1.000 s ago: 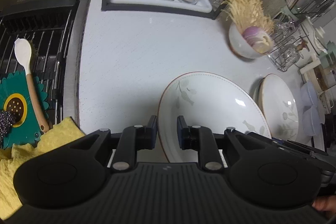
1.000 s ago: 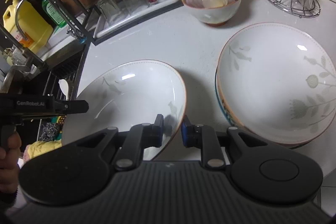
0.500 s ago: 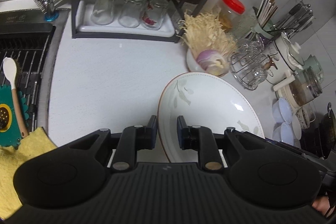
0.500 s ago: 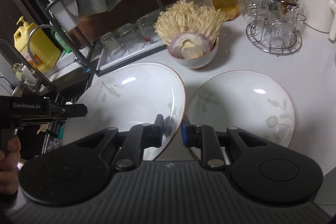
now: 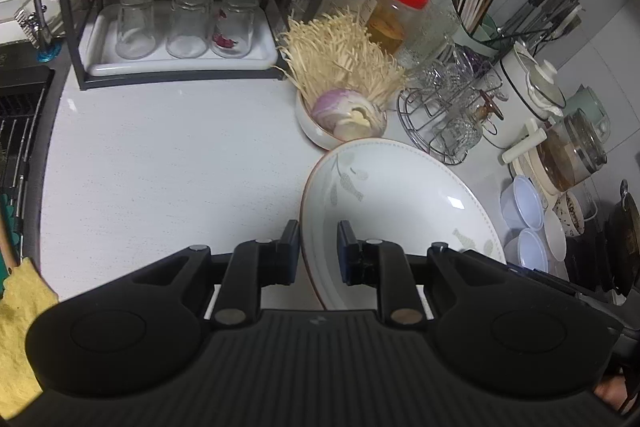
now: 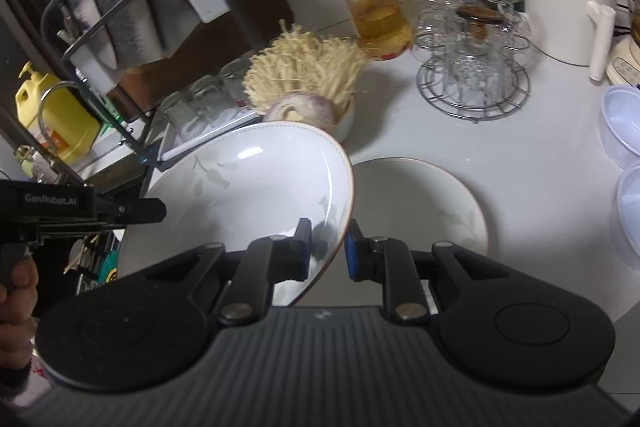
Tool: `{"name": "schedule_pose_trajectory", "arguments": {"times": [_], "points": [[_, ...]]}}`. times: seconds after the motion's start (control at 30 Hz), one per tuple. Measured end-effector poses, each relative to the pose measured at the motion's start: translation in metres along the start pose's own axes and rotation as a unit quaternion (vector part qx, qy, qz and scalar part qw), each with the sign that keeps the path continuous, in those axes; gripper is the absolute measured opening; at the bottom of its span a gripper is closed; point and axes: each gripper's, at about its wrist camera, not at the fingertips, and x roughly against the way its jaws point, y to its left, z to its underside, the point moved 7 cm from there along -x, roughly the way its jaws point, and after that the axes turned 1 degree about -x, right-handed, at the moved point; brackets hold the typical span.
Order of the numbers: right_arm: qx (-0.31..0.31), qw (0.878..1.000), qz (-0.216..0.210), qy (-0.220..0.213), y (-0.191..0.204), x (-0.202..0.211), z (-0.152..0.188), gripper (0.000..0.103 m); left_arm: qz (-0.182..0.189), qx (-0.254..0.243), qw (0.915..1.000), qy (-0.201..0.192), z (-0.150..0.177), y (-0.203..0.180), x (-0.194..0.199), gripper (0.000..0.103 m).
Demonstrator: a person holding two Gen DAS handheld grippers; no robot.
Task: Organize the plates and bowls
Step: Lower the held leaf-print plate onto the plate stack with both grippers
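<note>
Pinching one rim from two sides, the left gripper and the right gripper are both closed on the same big white plate with pale leaf marks and a thin brown edge. Its near left edge is squeezed between the black fingers of the left gripper, and its right edge is squeezed by the right gripper, which has a blue pad on one finger. The plate is held up above the white speckled counter, tilted, not lying flat.

Under the plate's right side a second white plate with a faint flower print is seen lying flat on the counter – the two are apart. Just behind the held plate, a white bowl piled with pale thin mushrooms and a cut purple onion is seen. Past that, a clear jar with a red lid and a wire rack of glass cups are lined up. Three upturned glasses are kept on a white tray at the back – well apart from the plates.
</note>
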Motion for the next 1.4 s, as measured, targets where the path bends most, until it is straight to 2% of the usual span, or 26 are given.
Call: {"name": "schedule_pose_trajectory", "arguments": {"times": [0.6,1.03,1.4], "points": [[-0.034,0.999,0.013,0.029,-0.062,-0.008,0.006,0.021,-0.013,-0.007,0.9979,0.063,0.019,-0.037,-0.07,0.023],[-0.008,0.998,0.044,0.048,-0.097,-0.019,0.006,0.021,-0.027,-0.027,0.9933,0.109,0.03,-0.063,-0.116,0.023],[0.018,0.997,0.061,0.053,-0.104,-0.036,0.005,0.021,-0.054,-0.057,0.9886,0.129,0.032,-0.072,-0.132,0.023]]}}
